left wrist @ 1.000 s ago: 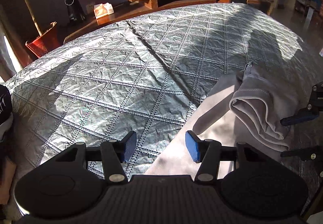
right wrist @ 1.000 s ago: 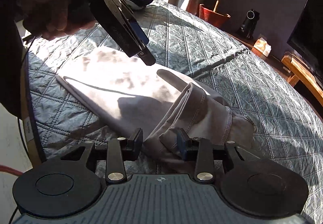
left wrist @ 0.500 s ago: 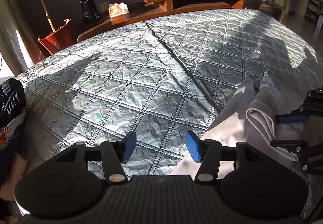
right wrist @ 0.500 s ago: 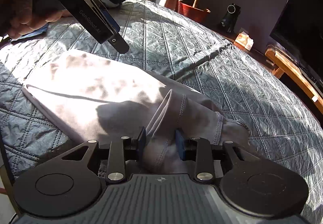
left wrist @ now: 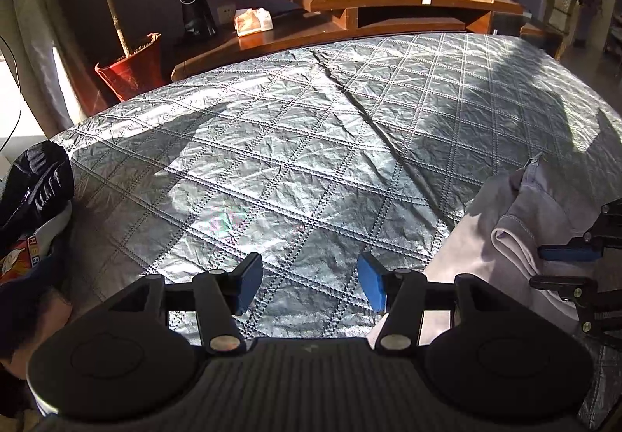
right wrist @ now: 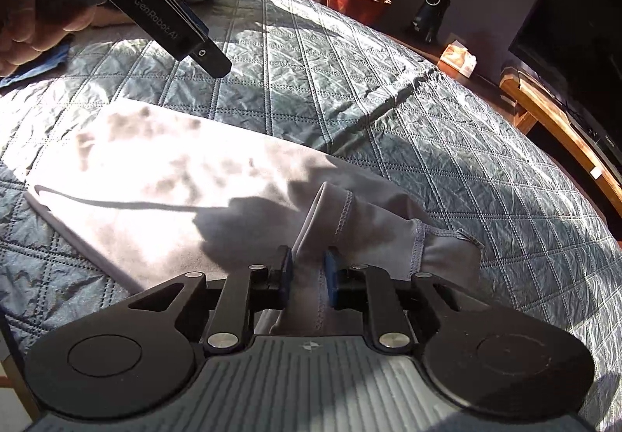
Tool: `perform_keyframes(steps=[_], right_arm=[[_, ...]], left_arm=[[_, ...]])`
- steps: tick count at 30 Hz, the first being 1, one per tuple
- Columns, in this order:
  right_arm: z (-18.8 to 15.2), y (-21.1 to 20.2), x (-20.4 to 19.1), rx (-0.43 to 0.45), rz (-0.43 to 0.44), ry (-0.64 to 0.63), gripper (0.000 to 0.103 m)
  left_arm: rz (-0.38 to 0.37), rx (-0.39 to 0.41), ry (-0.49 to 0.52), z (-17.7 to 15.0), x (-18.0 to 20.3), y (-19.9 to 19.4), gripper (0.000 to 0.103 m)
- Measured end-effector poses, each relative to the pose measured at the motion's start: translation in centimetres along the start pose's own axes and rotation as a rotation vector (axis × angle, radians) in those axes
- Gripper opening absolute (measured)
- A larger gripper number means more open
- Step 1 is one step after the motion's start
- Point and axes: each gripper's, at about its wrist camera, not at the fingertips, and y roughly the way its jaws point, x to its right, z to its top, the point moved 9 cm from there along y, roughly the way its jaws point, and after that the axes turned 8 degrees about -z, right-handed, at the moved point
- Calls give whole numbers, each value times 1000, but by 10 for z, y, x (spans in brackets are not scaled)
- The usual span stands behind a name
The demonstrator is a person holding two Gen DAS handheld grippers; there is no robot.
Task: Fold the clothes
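A pale grey garment point(right wrist: 155, 175) lies partly folded flat on the quilted grey bedspread point(right wrist: 350, 90), with a bunched, stitched end point(right wrist: 373, 233) near me. My right gripper point(right wrist: 309, 276) has its jaws closing, and the blue pads pinch a raised fold of that bunched end. In the left wrist view the same garment point(left wrist: 517, 237) sits at the right edge, with the right gripper point(left wrist: 563, 264) on it. My left gripper point(left wrist: 309, 284) hovers open over bare bedspread, nothing between its fingers. A hand holds the left gripper point(right wrist: 210, 58) above the garment's far side.
A heap of dark clothes point(left wrist: 35, 191) lies at the bed's left edge. Beyond the bed stand a red plant pot point(left wrist: 128, 70), a black speaker point(left wrist: 196, 8), a tissue box point(left wrist: 252, 21) and a wooden TV stand point(left wrist: 388, 4).
The right jaws have narrowed onto the garment's fold. The left gripper has drifted left, away from the garment, staying open.
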Motion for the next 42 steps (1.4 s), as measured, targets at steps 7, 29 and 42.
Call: perform_keyframes(steps=[7, 29, 42], right_arm=[[16, -6, 11, 0, 16, 62, 7], [1, 13, 4, -28, -74, 155, 24], [12, 3, 50, 1, 42, 514, 6]], left_arm=[[2, 6, -5, 1, -2, -3, 50], [-5, 5, 20, 1, 4, -2, 50], [-4, 5, 31, 0, 7, -2, 51]])
